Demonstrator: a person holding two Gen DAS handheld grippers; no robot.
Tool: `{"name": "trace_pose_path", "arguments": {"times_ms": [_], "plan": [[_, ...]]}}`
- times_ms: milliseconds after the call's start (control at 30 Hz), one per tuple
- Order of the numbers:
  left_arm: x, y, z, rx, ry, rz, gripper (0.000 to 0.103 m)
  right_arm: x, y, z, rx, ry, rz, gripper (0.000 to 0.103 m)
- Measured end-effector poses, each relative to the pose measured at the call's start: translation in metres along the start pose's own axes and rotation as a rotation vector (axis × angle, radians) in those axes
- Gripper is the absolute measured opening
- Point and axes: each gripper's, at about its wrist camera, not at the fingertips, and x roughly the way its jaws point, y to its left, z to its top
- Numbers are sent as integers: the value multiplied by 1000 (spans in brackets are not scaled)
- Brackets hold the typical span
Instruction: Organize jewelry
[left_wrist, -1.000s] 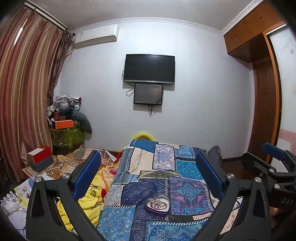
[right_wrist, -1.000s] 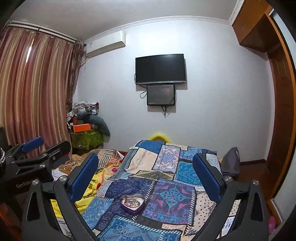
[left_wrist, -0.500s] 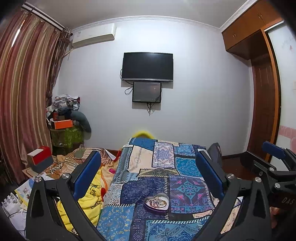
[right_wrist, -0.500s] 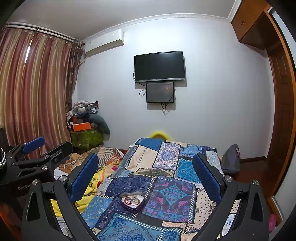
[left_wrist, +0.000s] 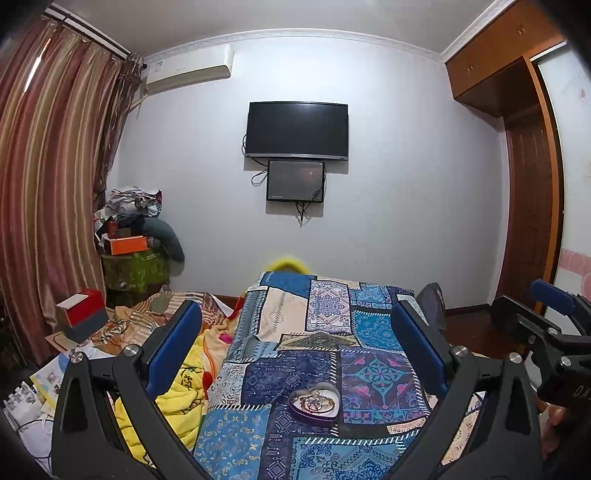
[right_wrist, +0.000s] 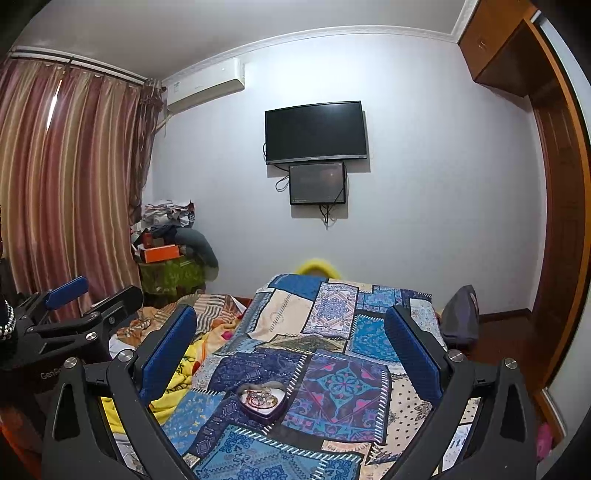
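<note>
While both grippers hang high over the bed with jaws spread wide and nothing between them, the jewelry (left_wrist: 314, 399) sits as a tangled heap of chains and small pieces inside a heart-shaped tin (left_wrist: 314, 412), lid off or absent, resting on the patchwork bedspread (left_wrist: 369, 373). The left gripper (left_wrist: 295, 354) frames the tin low and centre in its view; the right gripper (right_wrist: 291, 354) sees it low and a bit left of centre. The scene fits either pieces waiting to be sorted out of the tin or pieces already gathered into it, so the stage cannot be settled. Any pick from that tin would need care: the chains look knotted together, so one thin strand should be pinched at its edge and lifted slowly, with the other gripper steadying the tin rim, since the soft bedspread lets the light tin tip or slide. Individual items are too small to name. Compared with a second ago, both views have tilted slightly upward, the tin sits a touch lower in frame, and the wall TV (left_wrist: 297, 130) sits a little higher; the jaw opening is unchanged and the tin has not shifted on the quilt.
</note>
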Motion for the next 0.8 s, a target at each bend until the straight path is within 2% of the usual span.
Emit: {"name": "trace_pose_path", "arguments": {"times_ms": [467, 800], "plan": [[2, 1, -3, 4, 3, 5, 102, 0, 0, 1, 1, 4, -3, 101], [4, 1, -2, -3, 19, -21, 102, -2, -1, 1, 2, -1, -5, 101]]}}
